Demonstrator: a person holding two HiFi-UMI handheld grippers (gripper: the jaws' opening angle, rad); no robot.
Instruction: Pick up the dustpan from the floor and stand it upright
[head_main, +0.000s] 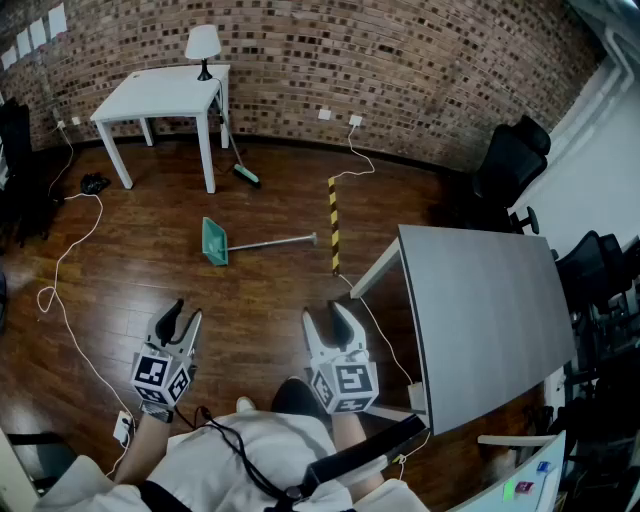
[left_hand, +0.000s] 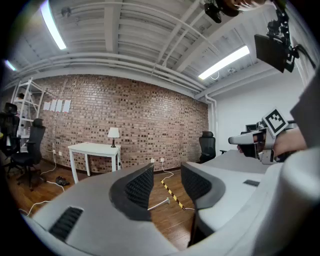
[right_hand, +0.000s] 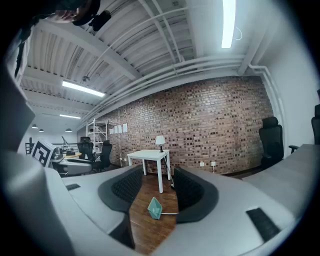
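A teal dustpan (head_main: 215, 241) with a long grey handle (head_main: 272, 242) lies flat on the wooden floor, well ahead of both grippers. In the right gripper view the dustpan (right_hand: 154, 208) shows far off between the jaws. The left gripper view catches only the handle's end (left_hand: 161, 202). My left gripper (head_main: 181, 318) is held at the lower left, open and empty. My right gripper (head_main: 333, 321) sits at lower centre, also open with nothing in it. Neither touches the dustpan.
A white table (head_main: 165, 93) with a lamp (head_main: 203, 45) stands at the back; a broom (head_main: 238, 158) leans on it. A yellow-black strip (head_main: 334, 223) lies right of the dustpan. A grey desk (head_main: 480, 315) is at right, office chairs (head_main: 510, 160) beyond. Cables (head_main: 62, 270) trail across the left floor.
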